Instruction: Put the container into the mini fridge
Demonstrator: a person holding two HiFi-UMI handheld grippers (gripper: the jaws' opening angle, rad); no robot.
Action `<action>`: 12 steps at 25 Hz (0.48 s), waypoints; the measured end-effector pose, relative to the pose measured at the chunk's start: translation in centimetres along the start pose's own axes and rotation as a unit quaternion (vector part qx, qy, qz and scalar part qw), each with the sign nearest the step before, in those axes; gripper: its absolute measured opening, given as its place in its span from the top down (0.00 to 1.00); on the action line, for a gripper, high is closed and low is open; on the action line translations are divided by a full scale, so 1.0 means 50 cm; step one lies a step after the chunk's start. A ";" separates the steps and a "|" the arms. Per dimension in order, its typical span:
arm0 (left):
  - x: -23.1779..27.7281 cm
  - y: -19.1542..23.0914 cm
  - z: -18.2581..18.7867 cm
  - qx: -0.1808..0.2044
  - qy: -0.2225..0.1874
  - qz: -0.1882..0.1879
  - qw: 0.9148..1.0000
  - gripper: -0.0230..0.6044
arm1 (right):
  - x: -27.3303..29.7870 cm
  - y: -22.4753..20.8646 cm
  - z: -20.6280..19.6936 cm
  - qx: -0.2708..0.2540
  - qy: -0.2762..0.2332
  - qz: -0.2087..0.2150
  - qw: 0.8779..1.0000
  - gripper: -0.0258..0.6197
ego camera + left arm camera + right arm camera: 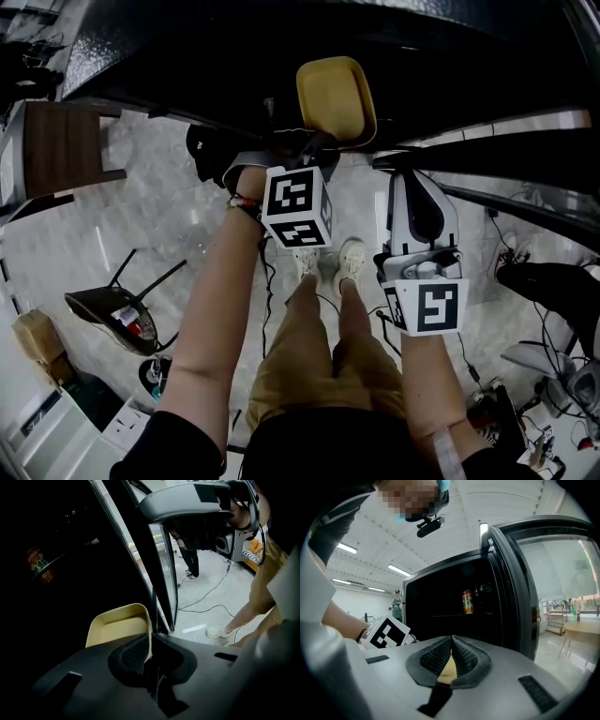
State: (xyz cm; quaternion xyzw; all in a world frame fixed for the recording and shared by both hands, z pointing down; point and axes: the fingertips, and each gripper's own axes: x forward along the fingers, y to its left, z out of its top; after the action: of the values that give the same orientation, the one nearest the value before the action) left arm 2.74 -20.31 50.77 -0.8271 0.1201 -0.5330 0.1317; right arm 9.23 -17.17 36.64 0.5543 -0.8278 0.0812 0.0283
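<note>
The mini fridge point(440, 597) is standing open across the middle of the right gripper view. Its door point(513, 588) is hanging out at the right of that frame with nothing bracing it. The right gripper point(451, 641) is idling with its jaws clenched together on nothing I can name, so the door may be swinging back onto the load as it goes in.

The container point(336, 98), shallow and yellow, is sitting at the top centre of the head view, just at the fridge's mouth and not yet inside. The left gripper point(149, 644) is grasping only the container's thin rim at one near corner. That hold is likely leaving it free to pivot or slip if its far edge is catching the door frame.

A can point(468, 602) is standing on a shelf point(450, 616) in the upper part of the fridge, and a high entry is risking knocking it over.

The fridge's inside is showing almost black, so I cannot tell where free space is lying. The gripped corner of the container is hiding behind the left gripper's jaws. A pale yellow sliver is showing low in the right gripper's gap. Whether that is the container glimpsed beyond, I cannot tell.
</note>
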 end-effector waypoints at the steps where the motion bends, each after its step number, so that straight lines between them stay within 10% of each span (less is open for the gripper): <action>1: 0.000 0.000 0.000 -0.001 -0.001 0.001 1.000 0.91 | 0.000 0.001 0.000 0.000 0.000 0.000 1.000 0.91; 12: 0.009 0.005 0.004 0.008 -0.002 0.003 1.000 0.91 | 0.000 0.004 0.004 -0.002 -0.001 0.000 1.000 0.91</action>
State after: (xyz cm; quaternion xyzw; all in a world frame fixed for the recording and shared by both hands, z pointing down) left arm 3.08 -20.67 50.96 -0.8264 0.1183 -0.5322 0.1405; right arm 9.04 -17.12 36.41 0.5542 -0.8281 0.0791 0.0282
